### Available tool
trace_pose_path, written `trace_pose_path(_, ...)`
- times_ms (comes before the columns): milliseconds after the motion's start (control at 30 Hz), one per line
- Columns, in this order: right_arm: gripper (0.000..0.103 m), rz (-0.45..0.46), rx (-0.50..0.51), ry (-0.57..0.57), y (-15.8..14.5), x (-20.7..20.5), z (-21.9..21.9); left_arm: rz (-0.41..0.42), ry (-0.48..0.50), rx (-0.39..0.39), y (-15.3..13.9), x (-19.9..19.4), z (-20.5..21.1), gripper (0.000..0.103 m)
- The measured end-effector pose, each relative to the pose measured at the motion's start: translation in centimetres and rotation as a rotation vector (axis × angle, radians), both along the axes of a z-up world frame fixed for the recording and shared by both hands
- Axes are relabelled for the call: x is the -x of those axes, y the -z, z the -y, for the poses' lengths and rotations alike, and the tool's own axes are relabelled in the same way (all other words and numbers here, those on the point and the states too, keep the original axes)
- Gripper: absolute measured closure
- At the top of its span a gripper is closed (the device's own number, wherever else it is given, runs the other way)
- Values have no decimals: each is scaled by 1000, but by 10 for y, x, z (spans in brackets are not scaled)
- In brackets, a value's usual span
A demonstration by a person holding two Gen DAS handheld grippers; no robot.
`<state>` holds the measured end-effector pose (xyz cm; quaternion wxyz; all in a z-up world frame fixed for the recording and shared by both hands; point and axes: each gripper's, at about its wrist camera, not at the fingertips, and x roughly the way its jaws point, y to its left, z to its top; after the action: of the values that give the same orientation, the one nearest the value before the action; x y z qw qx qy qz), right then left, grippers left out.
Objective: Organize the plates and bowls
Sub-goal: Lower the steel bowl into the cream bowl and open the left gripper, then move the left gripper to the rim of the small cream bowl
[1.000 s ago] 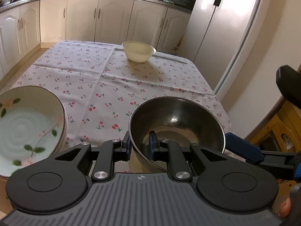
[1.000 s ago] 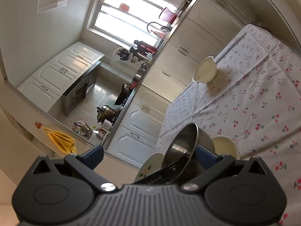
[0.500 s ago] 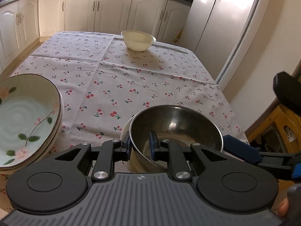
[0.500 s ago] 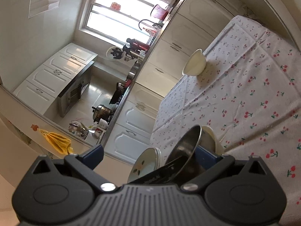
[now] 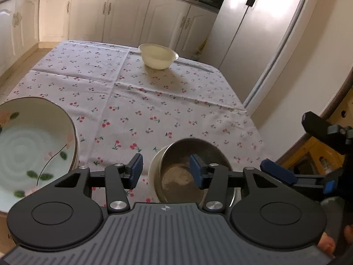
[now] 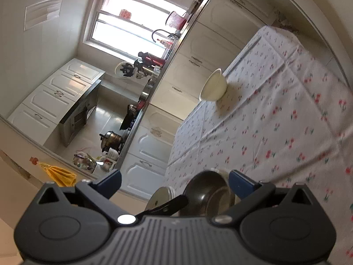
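A steel bowl (image 5: 194,167) sits nested inside a cream bowl (image 5: 154,172) at the near edge of the cherry-print tablecloth (image 5: 141,101). My left gripper (image 5: 166,171) is open, its jaws straddling the near left rim of the two bowls. A stack of floral plates (image 5: 33,145) lies at the near left. A second cream bowl (image 5: 157,56) stands at the far end of the table. My right gripper (image 6: 174,180) is open and empty, tilted sideways just right of the steel bowl (image 6: 207,190); one of its fingers (image 5: 278,173) shows in the left wrist view.
White kitchen cabinets (image 5: 92,15) and a fridge (image 5: 249,39) stand beyond the table. A yellow stool (image 5: 317,156) is at the table's near right corner. The counter (image 6: 141,101) carries pots and utensils.
My left gripper has lowered the steel bowl into the cream bowl, opened and let go of its rim. The right gripper has stayed open beside it.
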<state>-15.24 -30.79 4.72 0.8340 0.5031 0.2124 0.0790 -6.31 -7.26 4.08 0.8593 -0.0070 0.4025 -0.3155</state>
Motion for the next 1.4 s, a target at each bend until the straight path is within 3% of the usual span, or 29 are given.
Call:
trace_pose_path(267,0,-7,47,-2,-11,-27,16,-5,-55,15,-10,-35,2,43)
trace_pose_path(400,0,-3,51,-4,-15,-52,30,32,-90,6,-18,-62,12,39)
trace_pose_path(633,0,4,57,-10,-13,-114,61,70,-151,7,-26,-124,42,32)
trace_pose_path(933,2,7,64,-21,11,-199,91,69,-202,9,-5,-196,79,33)
trace_pose_path(1233,12,1,52,-11,49,-262,107,37,-243,51,24,-252,116,39)
trace_pose_path(1333,11,-6,54,-17,58,-275,106,42,-254,46,32,-261,126,46)
trace_pose_path(1400,9,-8,60,-19,63,-281,104,39,-256,37,37,-267,131,56)
